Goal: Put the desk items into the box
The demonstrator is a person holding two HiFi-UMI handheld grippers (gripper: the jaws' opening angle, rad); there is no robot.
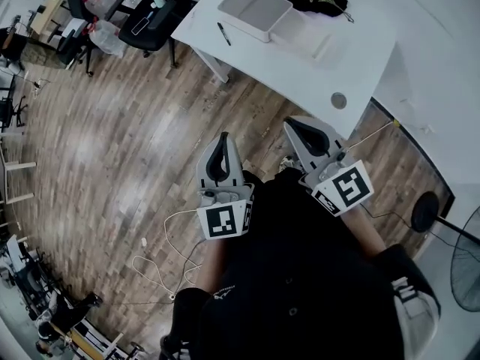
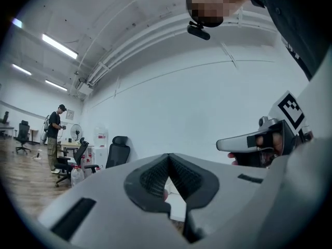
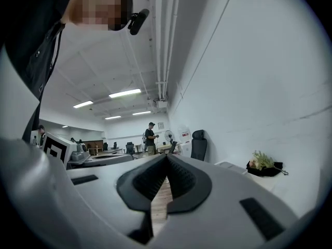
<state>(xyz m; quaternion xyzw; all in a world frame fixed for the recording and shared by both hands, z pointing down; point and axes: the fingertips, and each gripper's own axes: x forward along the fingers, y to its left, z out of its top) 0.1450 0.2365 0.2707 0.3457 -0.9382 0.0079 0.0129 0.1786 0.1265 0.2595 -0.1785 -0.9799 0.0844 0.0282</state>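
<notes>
Box on desk, well beyond right hand-held gripper.

White desk — black pen

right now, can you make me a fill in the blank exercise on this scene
1. The left gripper and right gripper both have their jaws ____, with nothing between them.
2. In the head view, the black pen lies on the white desk to the ____ of the box.
3. The grippers hang over a floor made of ____.
Missing words: shut; left; wood.
</notes>
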